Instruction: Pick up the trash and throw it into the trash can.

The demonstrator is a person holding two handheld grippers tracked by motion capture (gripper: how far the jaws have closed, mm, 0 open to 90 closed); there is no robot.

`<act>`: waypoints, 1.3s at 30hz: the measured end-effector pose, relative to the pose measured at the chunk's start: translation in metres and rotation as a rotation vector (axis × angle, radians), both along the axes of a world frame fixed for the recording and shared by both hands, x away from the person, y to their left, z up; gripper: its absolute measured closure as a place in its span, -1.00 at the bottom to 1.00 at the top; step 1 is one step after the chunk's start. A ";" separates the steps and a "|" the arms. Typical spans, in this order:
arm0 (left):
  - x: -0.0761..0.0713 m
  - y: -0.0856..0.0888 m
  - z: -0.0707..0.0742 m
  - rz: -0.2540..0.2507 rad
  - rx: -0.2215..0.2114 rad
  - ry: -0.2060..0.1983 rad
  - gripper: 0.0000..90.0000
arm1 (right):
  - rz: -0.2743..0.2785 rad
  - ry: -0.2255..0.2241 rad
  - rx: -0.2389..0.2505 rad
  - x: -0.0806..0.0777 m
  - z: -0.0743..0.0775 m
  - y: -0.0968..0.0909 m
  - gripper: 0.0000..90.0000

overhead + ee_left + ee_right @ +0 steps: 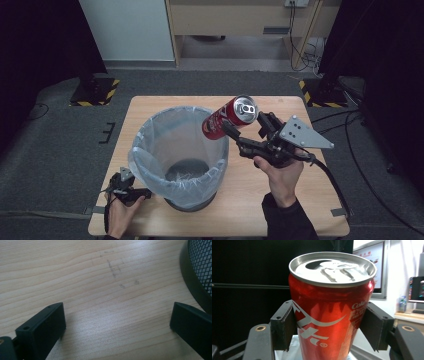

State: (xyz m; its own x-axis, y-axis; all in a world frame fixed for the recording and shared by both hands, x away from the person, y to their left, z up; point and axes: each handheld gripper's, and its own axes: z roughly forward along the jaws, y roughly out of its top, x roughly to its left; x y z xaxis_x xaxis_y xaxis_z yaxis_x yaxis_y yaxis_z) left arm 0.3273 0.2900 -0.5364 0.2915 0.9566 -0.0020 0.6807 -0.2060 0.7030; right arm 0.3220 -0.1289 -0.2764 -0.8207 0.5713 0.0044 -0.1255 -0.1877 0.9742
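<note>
A red soda can (227,118) with a silver, opened top hangs tilted over the right rim of a black mesh bin (192,202) lined with a clear plastic bag (145,162). My right gripper (245,126) is shut on the can, held in a hand right of the bin. In the right gripper view the can (329,315) stands between the two black pads (287,325) of my right gripper (329,323), which press its sides. My left gripper (125,188) rests low at the bin's front left. In its own view, my left gripper (120,320) stands open over bare wood.
The wooden table (260,210) carries the bin at its left half. The bin's black base (197,277) curves in at the right of the left gripper view. Dark carpet, cables and stand feet surround the table.
</note>
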 end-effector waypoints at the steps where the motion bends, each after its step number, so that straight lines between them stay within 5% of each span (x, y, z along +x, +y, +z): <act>1: 0.000 0.000 0.000 0.000 0.000 0.000 -1.00 | 0.005 0.007 -0.001 0.001 -0.001 0.001 -0.25; 25: 0.000 0.000 0.000 0.000 0.000 0.000 -1.00 | 0.062 0.181 -0.229 0.017 -0.048 0.044 -0.25; 34: 0.000 0.000 0.000 -0.001 0.000 0.000 -1.00 | 0.061 0.179 -0.233 0.015 -0.047 0.043 -0.35; 39: 0.000 0.000 0.000 -0.002 0.000 0.000 -1.00 | 0.008 0.151 -0.214 0.013 -0.037 0.031 -0.43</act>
